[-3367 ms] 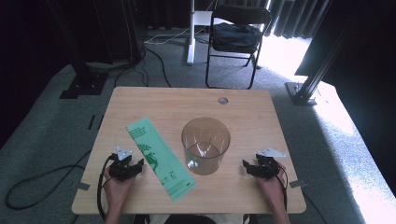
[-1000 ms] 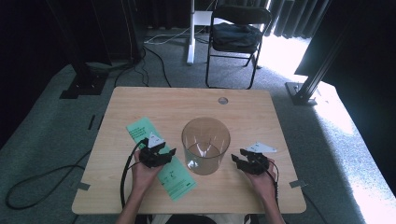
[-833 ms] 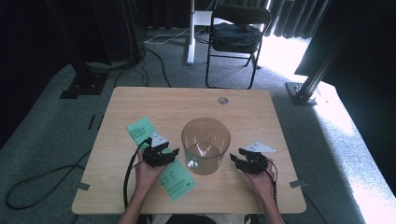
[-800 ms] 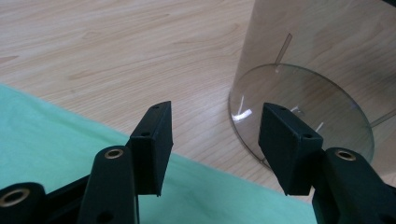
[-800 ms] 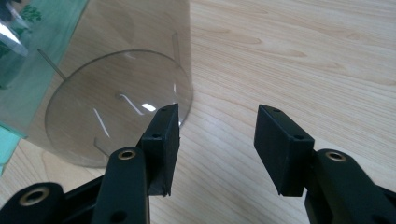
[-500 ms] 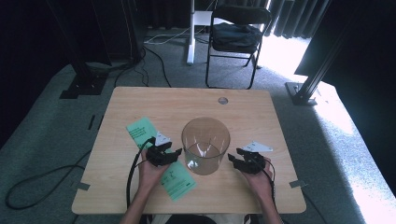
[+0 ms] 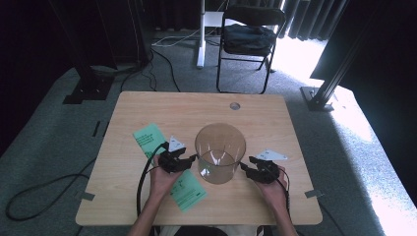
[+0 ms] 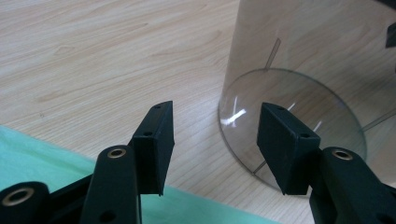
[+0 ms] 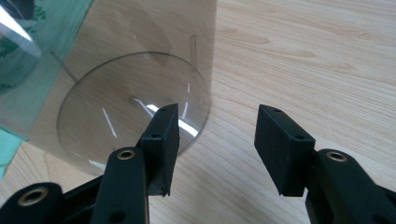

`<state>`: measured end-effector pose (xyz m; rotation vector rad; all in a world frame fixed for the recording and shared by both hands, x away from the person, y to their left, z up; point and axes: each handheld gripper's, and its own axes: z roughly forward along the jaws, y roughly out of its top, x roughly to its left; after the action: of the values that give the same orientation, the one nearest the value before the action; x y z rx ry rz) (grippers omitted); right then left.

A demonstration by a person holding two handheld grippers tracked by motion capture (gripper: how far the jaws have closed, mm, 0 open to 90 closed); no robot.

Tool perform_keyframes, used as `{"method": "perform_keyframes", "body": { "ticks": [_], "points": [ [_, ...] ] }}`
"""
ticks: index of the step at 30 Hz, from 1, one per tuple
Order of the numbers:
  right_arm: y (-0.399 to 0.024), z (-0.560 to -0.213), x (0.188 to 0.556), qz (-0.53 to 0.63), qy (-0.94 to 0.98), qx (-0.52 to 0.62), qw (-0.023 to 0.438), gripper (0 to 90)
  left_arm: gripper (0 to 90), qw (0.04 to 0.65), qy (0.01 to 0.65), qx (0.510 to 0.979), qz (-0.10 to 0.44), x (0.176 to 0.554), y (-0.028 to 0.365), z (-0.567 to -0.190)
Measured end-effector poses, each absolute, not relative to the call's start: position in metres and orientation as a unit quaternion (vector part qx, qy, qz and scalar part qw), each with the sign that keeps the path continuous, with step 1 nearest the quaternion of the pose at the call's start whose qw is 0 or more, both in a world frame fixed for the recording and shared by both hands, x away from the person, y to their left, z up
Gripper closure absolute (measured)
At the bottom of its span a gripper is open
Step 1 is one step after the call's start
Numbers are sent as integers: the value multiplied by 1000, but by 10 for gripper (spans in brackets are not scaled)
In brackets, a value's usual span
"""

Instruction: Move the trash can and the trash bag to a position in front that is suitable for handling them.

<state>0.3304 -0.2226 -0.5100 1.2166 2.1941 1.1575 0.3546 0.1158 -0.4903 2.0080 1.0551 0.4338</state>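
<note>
I see both my grippers have come in close to the clear tub [image 7: 220, 152] mid-table: left gripper [image 7: 193, 158] and right gripper [image 7: 244, 167] both wide apart, holding nothing.

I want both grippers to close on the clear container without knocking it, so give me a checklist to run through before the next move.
1. Left gripper open: ok, jaws stand apart with nothing between the pads.
2. Right gripper open: ok, jaws wide apart.
3. Clear round plastic container upright on the light wooden table: ok.
4. A gripper on each side of the container: ok, one left, one right in the high view.
5. Jaws straddle the container wall: cannot tell; each gripper view shows one jaw in front of the base.
6. Green plastic bag clear of the container: cannot tell, its edge lies close under the left gripper.
</note>
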Motion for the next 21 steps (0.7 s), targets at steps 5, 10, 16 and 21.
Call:
{"method": "perform_keyframes", "body": {
  "ticks": [5, 10, 16, 21],
  "points": [
    [-224, -512, 329, 412, 778, 435, 187, 496, 459, 385, 433, 791, 195, 353, 133, -489],
    [-223, -517, 328, 408, 780, 437, 184, 496, 467, 374, 460, 777, 209, 354, 155, -493],
    [-223, -518, 327, 407, 780, 438, 185, 496, 494, 350, 500, 761, 220, 359, 176, -509],
    [-225, -520, 326, 406, 779, 440, 185, 496, 499, 340, 518, 752, 226, 360, 185, -514]
  ]
}}
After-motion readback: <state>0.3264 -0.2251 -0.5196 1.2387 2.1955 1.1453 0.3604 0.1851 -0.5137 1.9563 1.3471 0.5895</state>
